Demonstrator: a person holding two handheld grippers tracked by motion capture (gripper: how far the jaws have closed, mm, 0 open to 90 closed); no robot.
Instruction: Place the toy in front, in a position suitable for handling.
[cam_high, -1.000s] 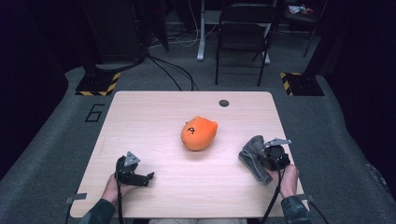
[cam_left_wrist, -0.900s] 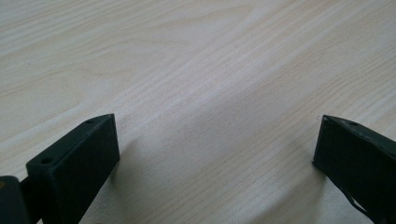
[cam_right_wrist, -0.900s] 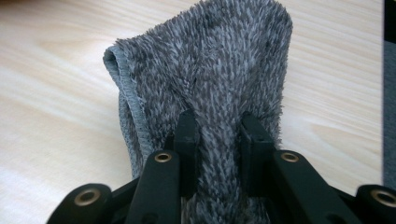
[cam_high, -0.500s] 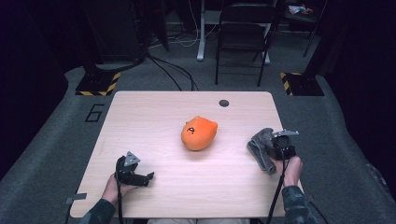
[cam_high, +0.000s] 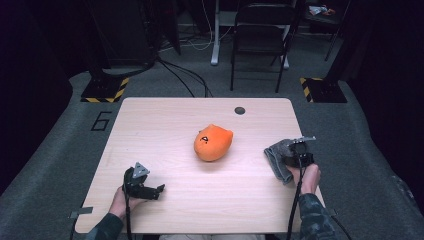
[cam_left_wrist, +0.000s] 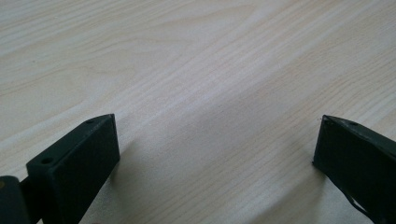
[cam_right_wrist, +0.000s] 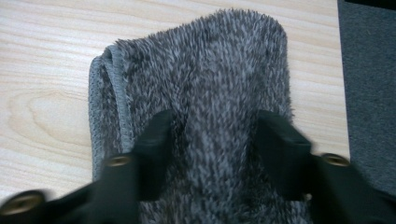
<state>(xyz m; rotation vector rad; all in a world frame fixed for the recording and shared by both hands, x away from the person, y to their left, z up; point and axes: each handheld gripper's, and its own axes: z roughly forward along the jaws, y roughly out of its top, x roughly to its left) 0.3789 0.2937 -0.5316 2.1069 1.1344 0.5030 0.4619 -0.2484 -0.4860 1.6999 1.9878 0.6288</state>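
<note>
Fingers (cam_right_wrist: 212, 140) opening over grey cloth (cam_right_wrist: 201, 79)

Whole tabletop (cam_high: 165, 125) seen from fixed high camera above near edge, faced forward and down, set far back; floor and chair (cam_high: 260, 35) beyond taken in.

Left gripper (cam_high: 142, 184) camera carried low, pointed along own jaws, bare wood grain seen very close.

Right gripper (cam_high: 295, 156) camera aimed steeply down, very near grey cloth (cam_right_wrist: 201, 93) at tabletop's right edge; strip of floor caught beside it.

Cloth (cam_high: 277, 159) and that tabletop edge shared by high view and right gripper view; near-left wood shared with left gripper view.
</note>
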